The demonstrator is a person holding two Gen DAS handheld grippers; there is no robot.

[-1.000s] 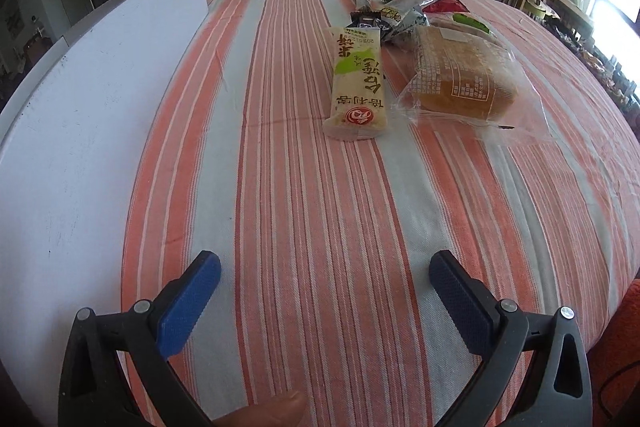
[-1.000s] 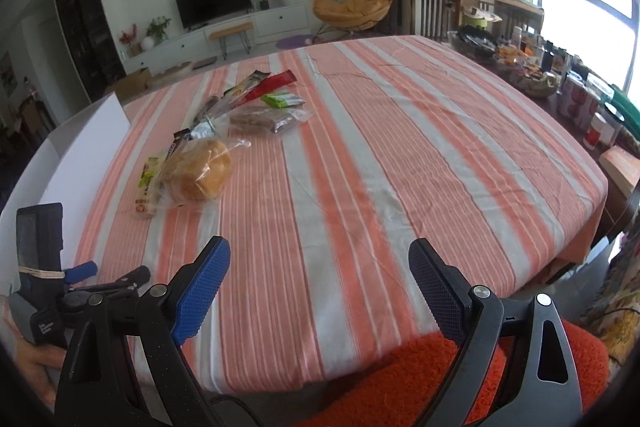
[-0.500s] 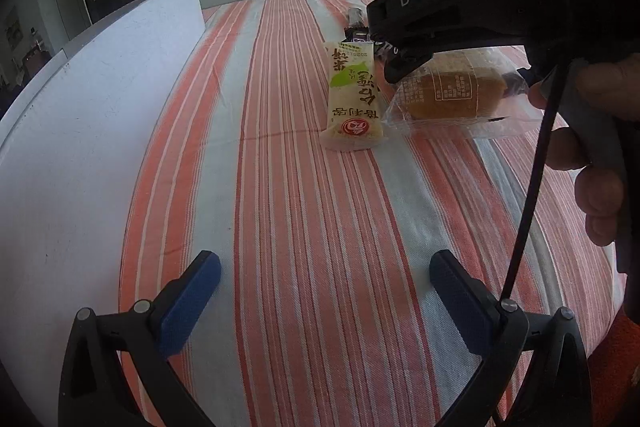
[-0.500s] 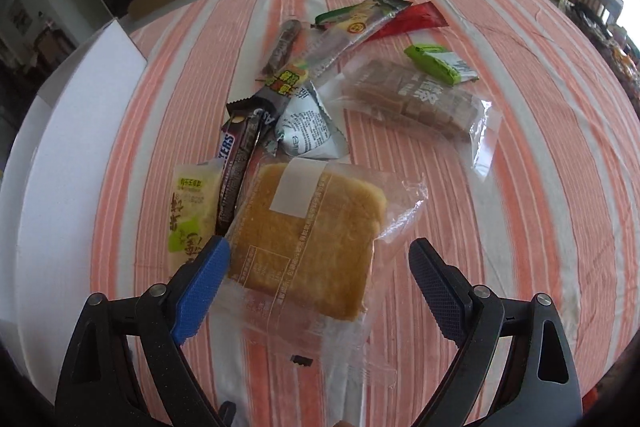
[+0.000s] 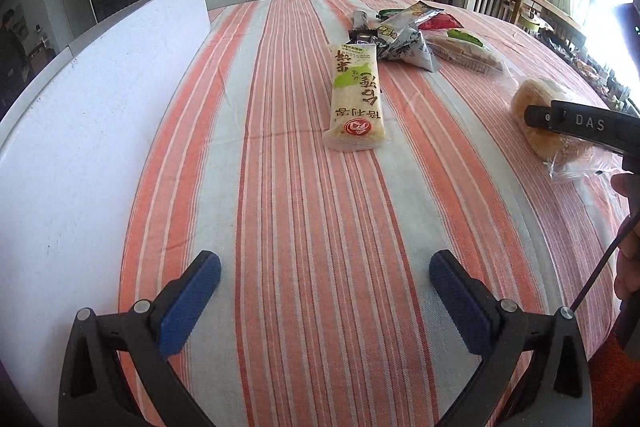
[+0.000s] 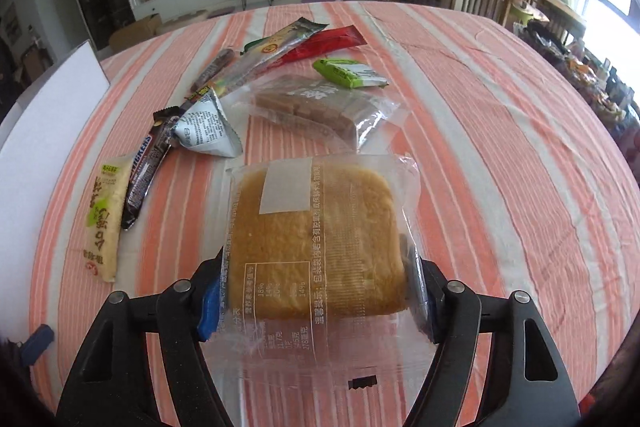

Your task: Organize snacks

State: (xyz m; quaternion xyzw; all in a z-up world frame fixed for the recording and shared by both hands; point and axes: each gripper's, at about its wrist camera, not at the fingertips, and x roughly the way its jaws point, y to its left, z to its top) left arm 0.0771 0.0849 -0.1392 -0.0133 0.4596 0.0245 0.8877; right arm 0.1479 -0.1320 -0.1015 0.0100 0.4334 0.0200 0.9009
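A square yellow cake in a clear bag (image 6: 316,235) sits between the blue pads of my right gripper (image 6: 316,295). Its jaws are closing and the pads press on the wrapper at both sides. In the left wrist view the cake bag (image 5: 536,103) stands tilted at the right, with one black finger (image 5: 560,119) of the right gripper across it. My left gripper (image 5: 324,279) hangs open over bare striped cloth, holding nothing. A long green-and-white pack (image 5: 356,99) lies ahead of it.
Other snacks lie beyond the cake: a Snickers bar (image 6: 144,175), a silver triangular packet (image 6: 204,131), a bag of brown slices (image 6: 320,107), a green packet (image 6: 348,73) and long red and dark strips. A white board (image 5: 80,131) lines the table's left side.
The right gripper came forward and down over the cake bag and its jaws narrowed onto it. In the left wrist view the cake shifted right and tilted. The left gripper stayed put.
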